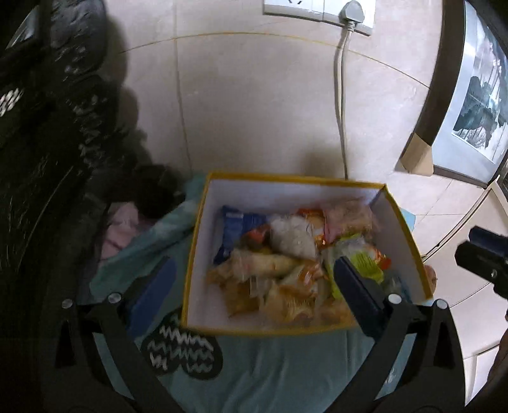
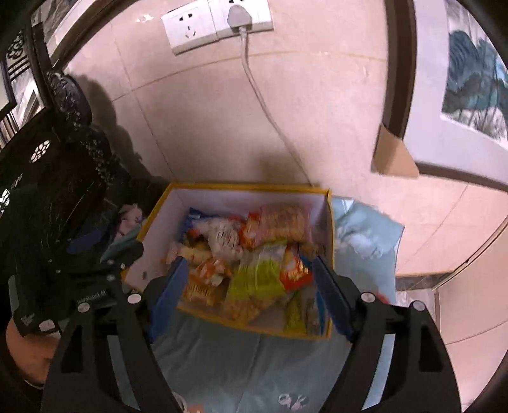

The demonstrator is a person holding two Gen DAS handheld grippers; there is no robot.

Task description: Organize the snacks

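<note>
On the pale teal cloth [image 1: 279,365], close against the glossy beige tiled wall [image 1: 254,111], stood a square cardboard box [image 1: 403,235] with a yellow rim and plain white inner walls. Crinkly plastic snack packets [image 1: 285,270] filled its floor in a loose heap: a blue pouch at the far left, clear wrappers over pale rolls, orange foil, and a lime-green packet [image 2: 257,276] toward the near right. The left gripper [image 1: 254,279] hung above the box with its flat blue-padded fingers spread wide, one outside the left wall and one over the near right corner, nothing between them. The right gripper [image 2: 250,286] also stood apart and empty, its fingers framing the packets from above without touching them. A white socket plate [image 2: 216,22] with a grey plug [image 2: 239,14] sat high on the wall, its cord dropping behind the box. Dark carved furniture [image 1: 47,143] stood left; a framed picture [image 2: 470,79] with a cardboard corner guard [image 2: 393,155] leaned right.
</note>
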